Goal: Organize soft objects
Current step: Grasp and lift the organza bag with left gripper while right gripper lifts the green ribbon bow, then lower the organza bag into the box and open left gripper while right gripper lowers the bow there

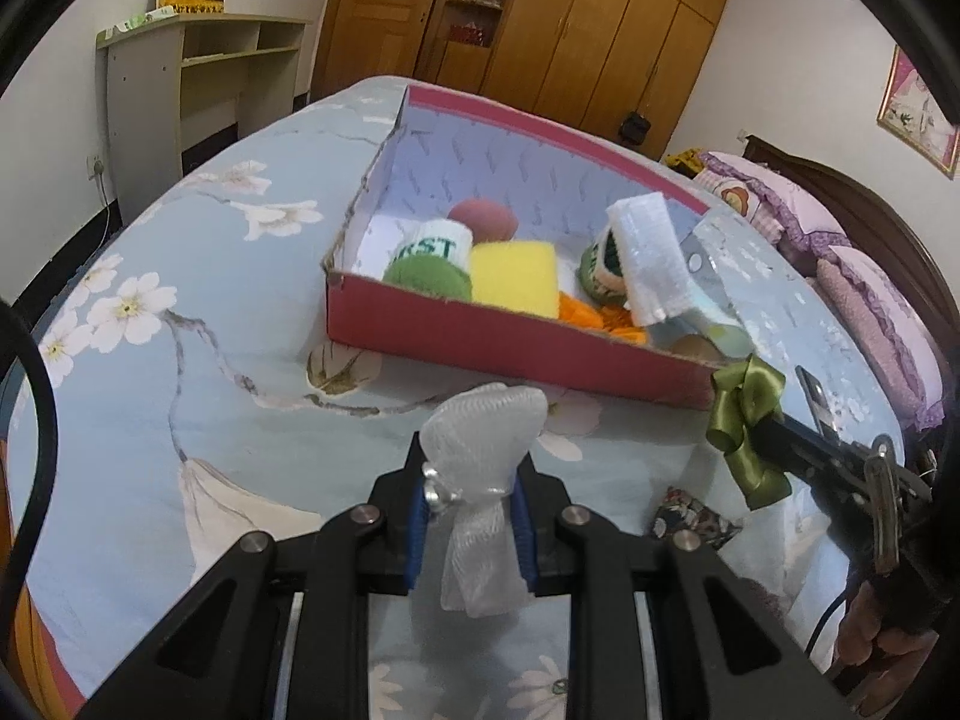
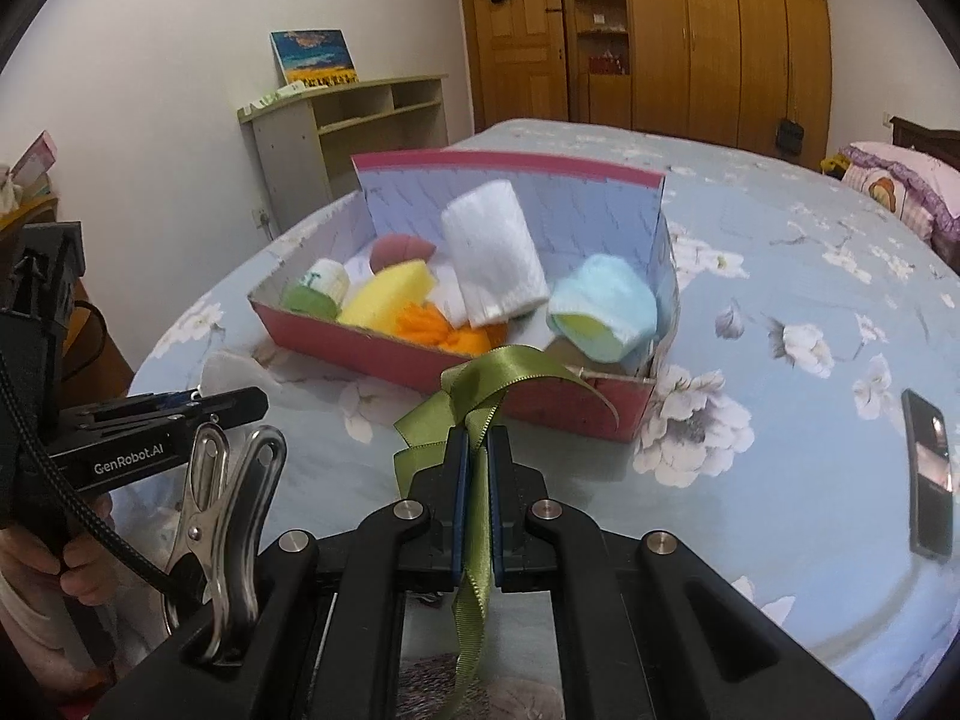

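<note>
The red box [image 1: 480, 342] on the bed [image 1: 180, 312] already holds a yellow sponge [image 1: 513, 276], yarn balls, a white cloth roll [image 2: 495, 252] and a pale blue sock [image 2: 603, 309], so most of the sorting looks done. Near of it, the left gripper [image 1: 471, 480] is clamped on a white mesh bow [image 1: 480, 426] and the right gripper [image 2: 474, 456] on a green ribbon bow [image 2: 474, 384]; both await placing. A small patterned item [image 1: 690, 519] on the right is partly hidden and hard to identify.
</note>
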